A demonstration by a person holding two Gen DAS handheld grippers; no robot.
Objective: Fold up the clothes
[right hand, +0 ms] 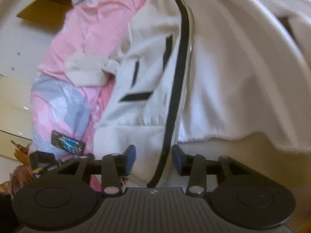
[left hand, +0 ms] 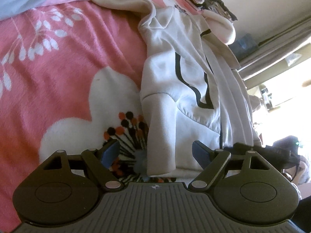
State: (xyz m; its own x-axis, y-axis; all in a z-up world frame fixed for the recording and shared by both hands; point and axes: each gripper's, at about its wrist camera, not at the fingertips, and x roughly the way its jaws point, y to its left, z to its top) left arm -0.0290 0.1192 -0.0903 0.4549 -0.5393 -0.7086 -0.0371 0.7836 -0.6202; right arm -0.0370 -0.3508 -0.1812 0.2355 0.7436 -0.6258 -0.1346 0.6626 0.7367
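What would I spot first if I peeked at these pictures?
Probably the white jacket with black stripes, lying rumpled on a pink blanket with a big white flower by the left gripper. In the right wrist view its black zipper strip runs down between the open fingers of the right gripper.

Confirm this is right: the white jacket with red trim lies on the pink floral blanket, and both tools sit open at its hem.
One detail is off: the trim is black, not red. The right wrist view shows the white jacket with a black zipper band and black stripes. It does lie on the pink floral blanket, with the left tool and right tool open at its hem.
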